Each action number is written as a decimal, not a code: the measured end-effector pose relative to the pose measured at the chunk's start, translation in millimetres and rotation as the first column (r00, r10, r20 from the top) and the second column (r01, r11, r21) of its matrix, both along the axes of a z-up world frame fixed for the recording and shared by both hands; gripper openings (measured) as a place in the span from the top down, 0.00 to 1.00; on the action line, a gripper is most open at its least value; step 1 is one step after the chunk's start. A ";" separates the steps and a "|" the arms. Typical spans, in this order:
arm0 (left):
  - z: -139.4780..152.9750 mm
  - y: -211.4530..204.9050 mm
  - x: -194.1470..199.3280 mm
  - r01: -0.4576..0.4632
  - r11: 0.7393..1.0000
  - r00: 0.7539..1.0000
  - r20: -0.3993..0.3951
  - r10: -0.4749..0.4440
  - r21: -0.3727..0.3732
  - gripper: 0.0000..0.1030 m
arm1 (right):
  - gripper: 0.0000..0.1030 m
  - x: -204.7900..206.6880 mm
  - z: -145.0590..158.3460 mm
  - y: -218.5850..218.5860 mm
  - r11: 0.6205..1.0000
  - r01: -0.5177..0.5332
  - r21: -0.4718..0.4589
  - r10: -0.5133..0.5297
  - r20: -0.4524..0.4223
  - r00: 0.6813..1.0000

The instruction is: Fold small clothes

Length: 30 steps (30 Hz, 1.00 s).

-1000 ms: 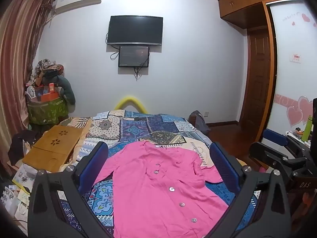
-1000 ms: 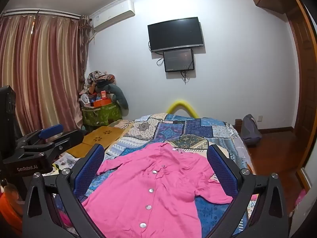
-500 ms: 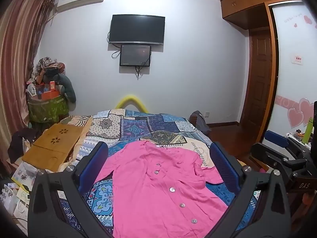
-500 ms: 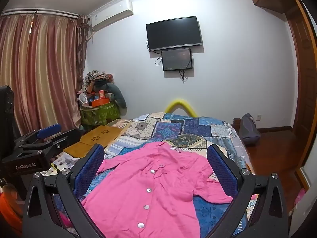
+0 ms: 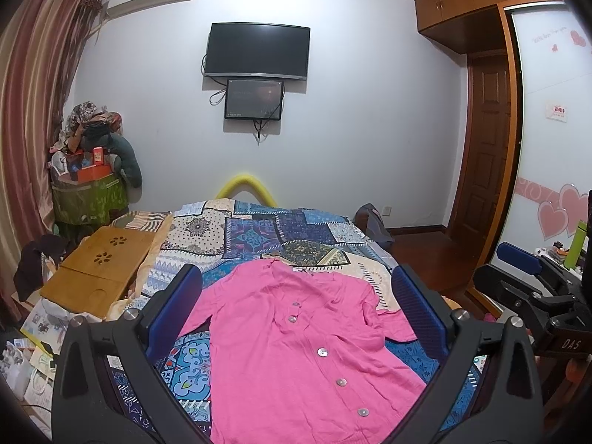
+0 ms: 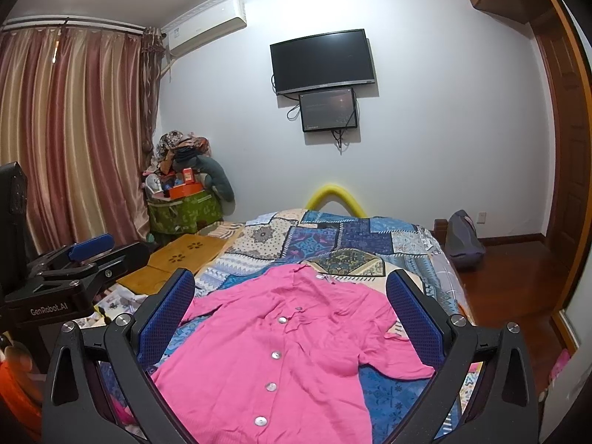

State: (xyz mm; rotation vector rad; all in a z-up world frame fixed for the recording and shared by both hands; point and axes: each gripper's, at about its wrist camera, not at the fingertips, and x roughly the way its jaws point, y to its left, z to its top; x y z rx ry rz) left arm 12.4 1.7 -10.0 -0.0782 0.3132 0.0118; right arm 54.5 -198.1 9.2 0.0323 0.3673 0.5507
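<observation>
A pink buttoned shirt lies spread flat, front up, on the patchwork bedspread, collar toward the far wall. My left gripper hovers above the shirt's near half, open, its blue pads wide apart with nothing between them. My right gripper hangs over the same shirt, also open and empty. Each gripper shows in the other's view: the right gripper at the right edge, the left gripper at the left edge. The shirt's hem is cut off by the frame.
A wooden lap table sits at the bed's left edge, with papers on the floor beside it. A green bin piled with clutter stands by the curtain. A grey bag rests on the wooden floor to the right, near the door.
Both views have drifted slightly, with the wall screens sitting a little higher in frame. The shirt lies unmoved and both grippers stay open.
</observation>
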 end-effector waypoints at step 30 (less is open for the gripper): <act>4.7 -2.2 0.5 0.009 1.000 1.000 -0.007 -0.008 0.012 0.00 | 0.00 -0.1 1.4 -0.6 1.000 0.002 0.002 -0.002 -0.004 1.000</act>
